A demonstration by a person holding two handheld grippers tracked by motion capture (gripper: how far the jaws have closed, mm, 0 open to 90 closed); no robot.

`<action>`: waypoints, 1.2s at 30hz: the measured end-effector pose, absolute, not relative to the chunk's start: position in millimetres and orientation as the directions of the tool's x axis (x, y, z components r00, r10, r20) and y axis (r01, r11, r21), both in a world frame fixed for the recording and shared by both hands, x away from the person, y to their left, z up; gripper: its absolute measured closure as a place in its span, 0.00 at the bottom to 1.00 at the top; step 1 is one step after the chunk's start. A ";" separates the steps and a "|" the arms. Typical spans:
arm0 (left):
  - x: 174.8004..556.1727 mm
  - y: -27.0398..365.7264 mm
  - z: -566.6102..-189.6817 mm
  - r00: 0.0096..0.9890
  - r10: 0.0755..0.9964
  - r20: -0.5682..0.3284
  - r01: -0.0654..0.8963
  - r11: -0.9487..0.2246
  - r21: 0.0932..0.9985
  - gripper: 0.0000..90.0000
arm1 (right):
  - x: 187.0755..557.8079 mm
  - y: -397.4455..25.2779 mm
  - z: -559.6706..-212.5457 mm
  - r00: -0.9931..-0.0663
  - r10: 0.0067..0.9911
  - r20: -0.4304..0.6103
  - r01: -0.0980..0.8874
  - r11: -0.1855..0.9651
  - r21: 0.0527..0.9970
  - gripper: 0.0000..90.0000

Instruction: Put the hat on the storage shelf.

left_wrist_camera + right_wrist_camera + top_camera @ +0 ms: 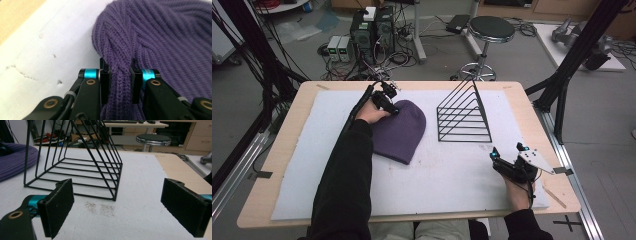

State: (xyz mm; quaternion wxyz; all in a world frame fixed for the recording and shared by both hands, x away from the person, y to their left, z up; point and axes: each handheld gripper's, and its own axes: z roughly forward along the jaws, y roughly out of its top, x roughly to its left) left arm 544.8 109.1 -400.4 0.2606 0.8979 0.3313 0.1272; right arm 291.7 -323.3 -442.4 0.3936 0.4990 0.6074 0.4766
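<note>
Now left tool (pixel 117 75) pinches raised fold at crown of purple knit beanie (pixel 404 131), centre-left of high view on bench pad; beanie's long axis runs toward person. Right tool (pixel 508 156) spread, idle lower right, well apart beside wire rack (pixel 464 116).

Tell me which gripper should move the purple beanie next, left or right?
Left. The left gripper already pinches a fold of the purple beanie between its fingers. The right gripper is open, away from it, near the wire rack.
</note>
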 end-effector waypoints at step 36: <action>449.0 149.9 -320.6 0.713 0.693 0.107 0.315 -0.453 0.834 0.85 | 293.2 -319.4 -442.4 -0.203 0.979 0.008 0.233 0.040 0.972 0.12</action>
